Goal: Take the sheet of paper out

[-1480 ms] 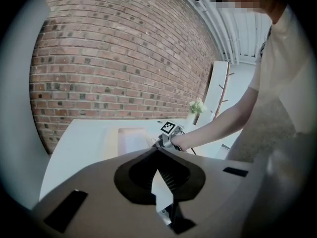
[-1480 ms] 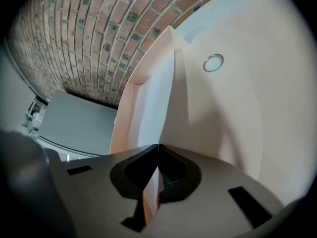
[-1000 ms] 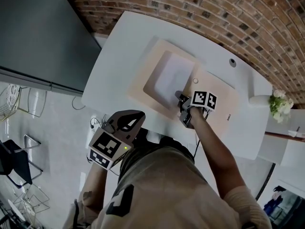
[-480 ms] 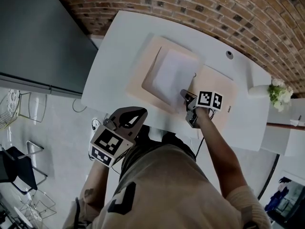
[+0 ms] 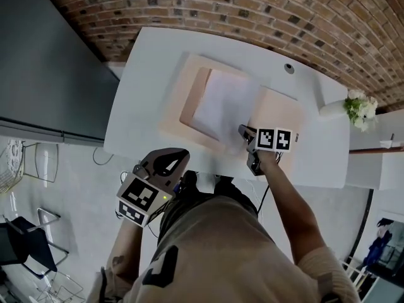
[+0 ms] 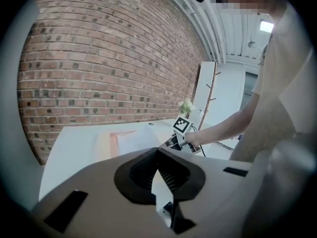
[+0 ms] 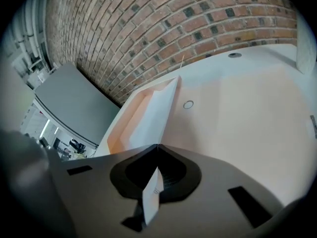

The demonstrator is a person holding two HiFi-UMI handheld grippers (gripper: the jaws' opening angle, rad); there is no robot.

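A white sheet of paper (image 5: 222,103) lies partly in an open peach folder (image 5: 178,103) on the white table (image 5: 145,62). Its near right corner is lifted and drawn over the folder's right half (image 5: 284,109). My right gripper (image 5: 242,131) is shut on that corner. In the right gripper view the sheet (image 7: 154,110) runs from the folder into the closed jaws of this gripper (image 7: 157,147). My left gripper (image 5: 178,154) hangs off the table's near edge by my body, jaws together and empty. In the left gripper view its tips (image 6: 157,150) meet with nothing between them.
A small white vase of flowers (image 5: 353,106) stands at the table's right end. A round grommet (image 5: 289,69) sits near the far edge by the brick wall (image 5: 252,11). A grey cabinet (image 5: 44,74) stands left of the table, with wire chairs (image 5: 25,251) on the floor.
My right gripper has pulled back toward me and to the right with the sheet's corner. The sheet has slid farther out of the folder's pocket. The left gripper has barely moved.
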